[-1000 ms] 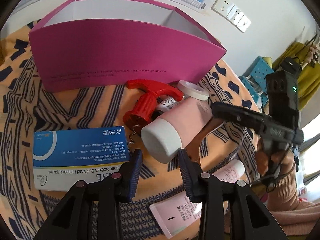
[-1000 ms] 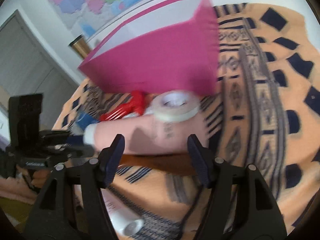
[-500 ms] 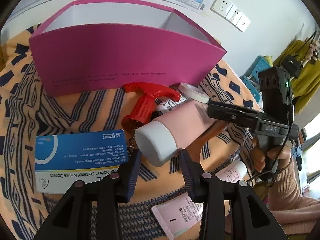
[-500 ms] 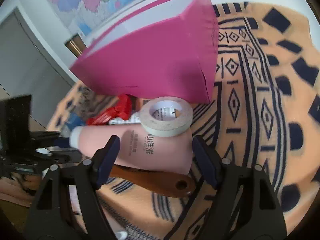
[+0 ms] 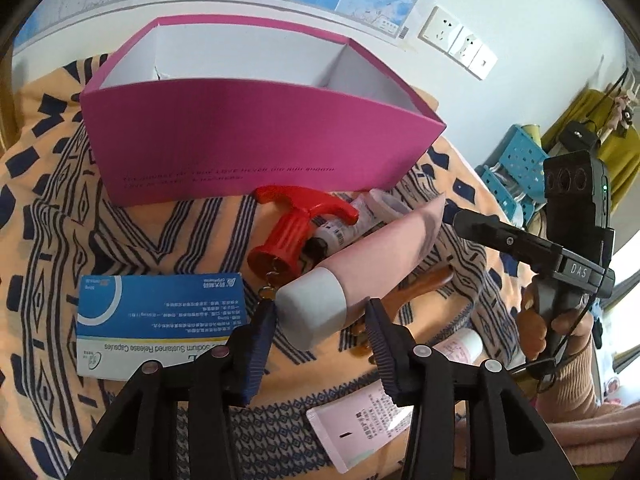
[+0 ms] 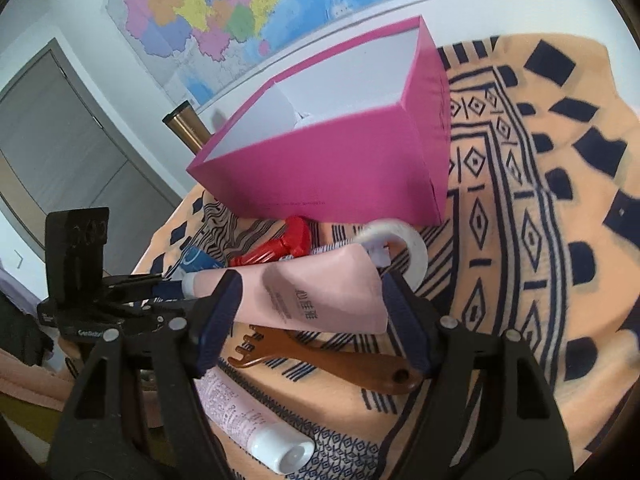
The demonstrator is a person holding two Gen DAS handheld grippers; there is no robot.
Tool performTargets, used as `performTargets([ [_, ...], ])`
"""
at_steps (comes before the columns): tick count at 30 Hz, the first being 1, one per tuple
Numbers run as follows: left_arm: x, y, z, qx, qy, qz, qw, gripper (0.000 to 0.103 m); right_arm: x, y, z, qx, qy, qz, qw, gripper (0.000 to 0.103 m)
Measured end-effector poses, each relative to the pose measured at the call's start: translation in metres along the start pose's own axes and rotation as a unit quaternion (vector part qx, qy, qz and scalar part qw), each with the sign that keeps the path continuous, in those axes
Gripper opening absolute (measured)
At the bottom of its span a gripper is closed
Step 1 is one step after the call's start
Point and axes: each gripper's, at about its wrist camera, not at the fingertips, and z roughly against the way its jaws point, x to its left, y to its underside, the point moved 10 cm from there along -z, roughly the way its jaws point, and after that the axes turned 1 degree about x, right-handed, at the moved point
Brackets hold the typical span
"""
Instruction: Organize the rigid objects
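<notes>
Left wrist view: the left gripper (image 5: pixel 320 344) is opening, its ribbed fingers (image 5: pixel 260 340) flanking the white cap of the large pink tube (image 5: pixel 360 268) at lower centre; whether the pads touch the cap I cannot tell. Behind lie a red plastic T-handle (image 5: pixel 296 224), a blue medicine carton (image 5: pixel 160 316) and the open magenta cardboard box (image 5: pixel 256 144) on the patterned cloth (image 5: pixel 52 216).

Right wrist view: the right gripper (image 6: pixel 308 320) stands wide, fingers on either side of the tube's flat crimped end (image 6: pixel 320 292), both seemingly in contact. A brown wooden comb (image 6: pixel 328 356) lies beneath, a tape roll (image 6: pixel 408 248) behind.
</notes>
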Motion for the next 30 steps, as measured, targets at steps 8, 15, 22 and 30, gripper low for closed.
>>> performTargets([
  [8,-0.006,-0.023,0.024,-0.026,0.008,-0.016,0.9995,0.047,0.012,-0.019,0.016,-0.027,0.02,0.016,0.999,0.073],
  [15,-0.015,-0.07,0.051,-0.072,0.0,-0.048,0.9962,0.048,0.025,-0.058,0.035,-0.066,0.031,0.04,0.997,0.073],
  [22,-0.019,-0.133,0.05,-0.099,-0.022,-0.076,0.992,0.05,0.017,-0.105,0.034,-0.097,0.066,0.043,0.992,0.073],
  [30,0.003,-0.16,0.015,-0.072,-0.029,-0.065,0.9949,0.052,-0.014,-0.128,0.003,-0.075,0.092,0.016,0.993,0.073],
])
